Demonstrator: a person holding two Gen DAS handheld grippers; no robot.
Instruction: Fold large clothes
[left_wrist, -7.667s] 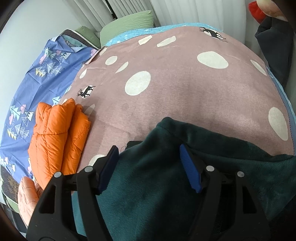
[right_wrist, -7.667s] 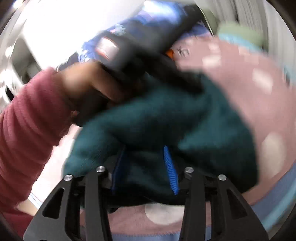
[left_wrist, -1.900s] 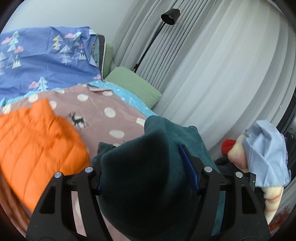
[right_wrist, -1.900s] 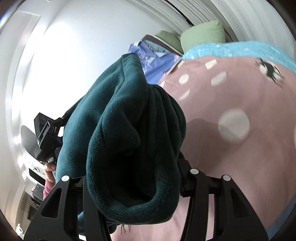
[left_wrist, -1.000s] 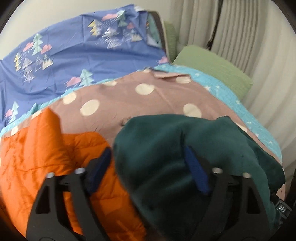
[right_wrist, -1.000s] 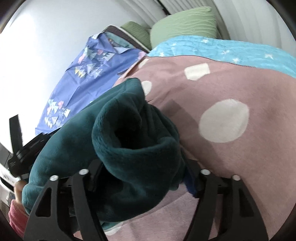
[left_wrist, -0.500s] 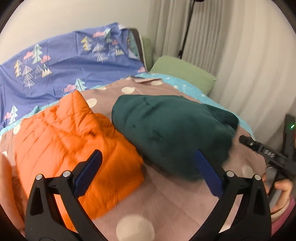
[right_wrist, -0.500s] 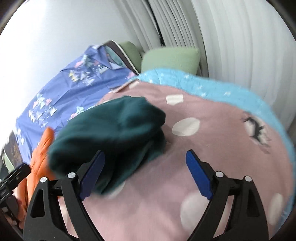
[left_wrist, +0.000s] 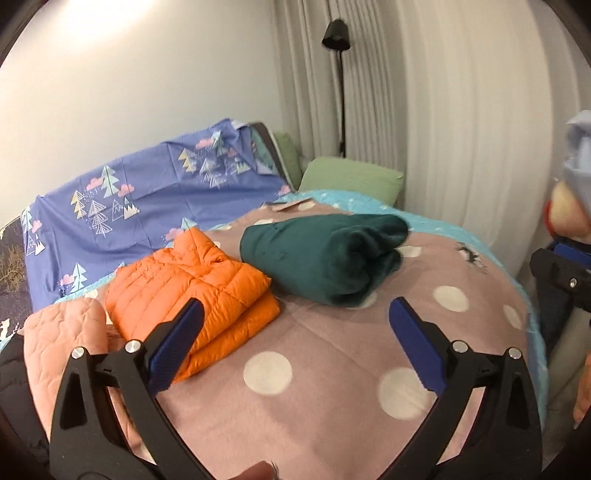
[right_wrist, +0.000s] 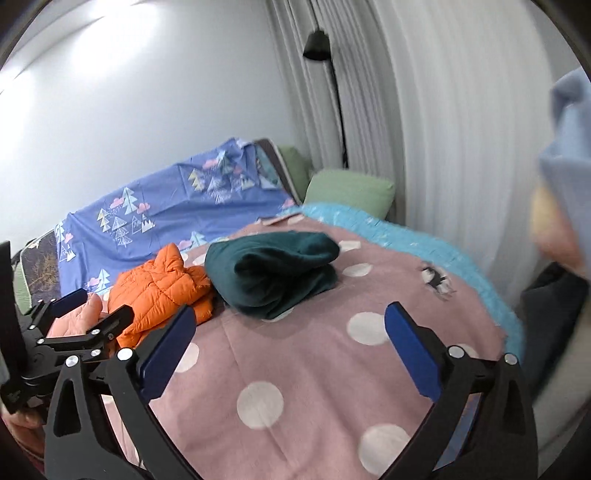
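A dark green fleece garment (left_wrist: 325, 254) lies folded in a thick bundle on the pink dotted blanket (left_wrist: 325, 373), beside a folded orange puffer jacket (left_wrist: 192, 288). My left gripper (left_wrist: 295, 343) is open and empty, held back from both. My right gripper (right_wrist: 288, 350) is open and empty too; the green fleece (right_wrist: 273, 273) and the orange jacket (right_wrist: 159, 288) lie beyond it. The left gripper (right_wrist: 88, 310) shows at the left edge of the right wrist view.
A folded pink quilted garment (left_wrist: 62, 343) lies left of the orange jacket. A blue tree-print sheet (left_wrist: 140, 214) and green pillows (left_wrist: 351, 177) lie at the back. White curtains and a black floor lamp (left_wrist: 336, 37) stand behind. More clothes hang at the right (right_wrist: 569, 147).
Both grippers let go of the green fleece, which now lies on the blanket beside the orange jacket. Both have pulled back and up, away from the bed.
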